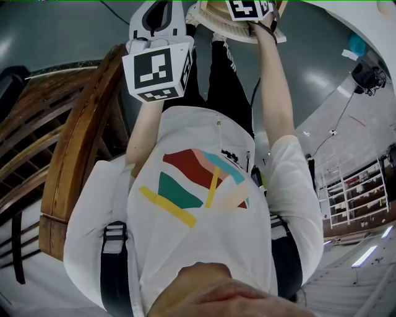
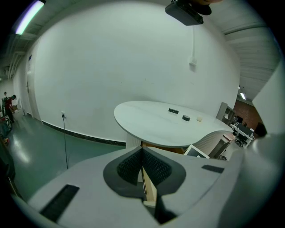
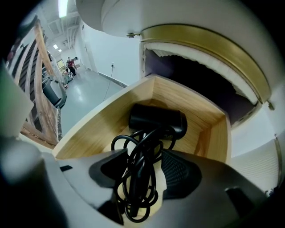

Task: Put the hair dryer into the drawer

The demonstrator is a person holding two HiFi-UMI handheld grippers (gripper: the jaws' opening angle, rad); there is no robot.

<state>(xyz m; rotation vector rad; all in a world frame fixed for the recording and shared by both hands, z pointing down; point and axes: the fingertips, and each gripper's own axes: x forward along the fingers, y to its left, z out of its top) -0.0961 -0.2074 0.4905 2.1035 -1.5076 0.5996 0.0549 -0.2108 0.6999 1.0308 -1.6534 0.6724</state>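
Observation:
The black hair dryer (image 3: 156, 120) lies inside the light wooden drawer (image 3: 102, 129), which stands pulled out of a white cabinet. Its coiled black cord (image 3: 138, 182) runs back from it and lies between the jaws of my right gripper (image 3: 144, 156). Those jaws stand wide apart, and the pads do not press on the cord. In the head view only the right gripper's marker cube (image 1: 247, 7) shows, over the drawer's rim (image 1: 213, 20). My left gripper (image 2: 142, 153) is shut on nothing and points out over the room; the head view shows it (image 1: 158, 18) left of the drawer.
A dark cabinet opening (image 3: 200, 75) gapes behind the drawer under a brass-coloured rim. A curved white table (image 2: 151, 124) with three small objects stands ahead of the left gripper. Wooden furniture (image 1: 74, 155) stands at the person's left. Shelving (image 1: 359, 192) is at the right.

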